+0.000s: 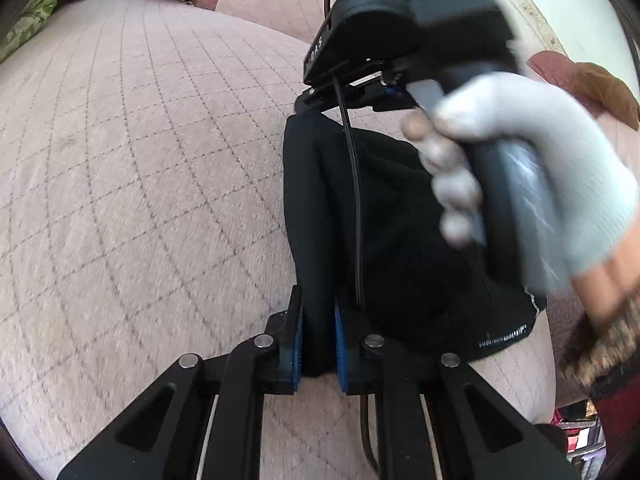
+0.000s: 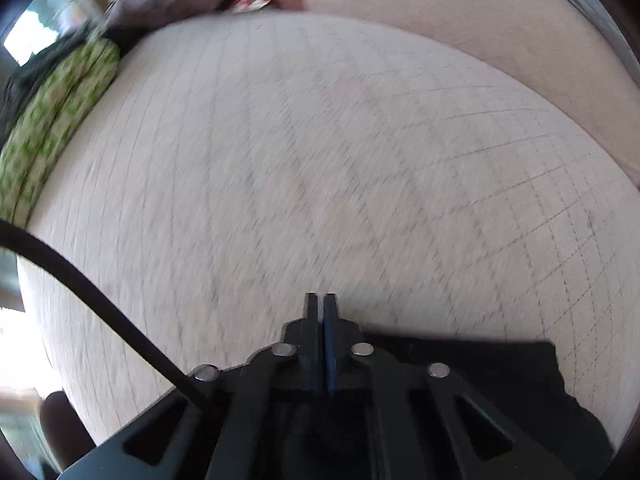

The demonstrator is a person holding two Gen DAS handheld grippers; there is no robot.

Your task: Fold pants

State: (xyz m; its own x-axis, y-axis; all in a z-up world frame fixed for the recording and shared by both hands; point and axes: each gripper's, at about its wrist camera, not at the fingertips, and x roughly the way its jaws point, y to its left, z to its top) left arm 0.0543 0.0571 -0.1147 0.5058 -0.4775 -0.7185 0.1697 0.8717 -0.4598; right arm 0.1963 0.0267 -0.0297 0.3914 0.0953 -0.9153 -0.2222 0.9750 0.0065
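Observation:
The black pants (image 1: 400, 232) hang bunched between my two grippers above a pale quilted bed cover (image 1: 140, 180). My left gripper (image 1: 318, 316) is shut on a fold of the pants, the cloth pinched between its blue pads. The right gripper's body, held by a gloved hand (image 1: 520, 168), is just beyond the pants at the upper right. In the right wrist view my right gripper (image 2: 321, 300) has its jaws pressed together, and black pants cloth (image 2: 500, 364) spreads below and to its right. Whether cloth sits between those jaws is hidden.
The quilted cover (image 2: 300, 160) fills both views. A green patterned cloth (image 2: 52, 128) lies along its left edge. A brown pillow (image 1: 600, 88) sits at the far right. A black cable (image 2: 88, 292) crosses the lower left of the right wrist view.

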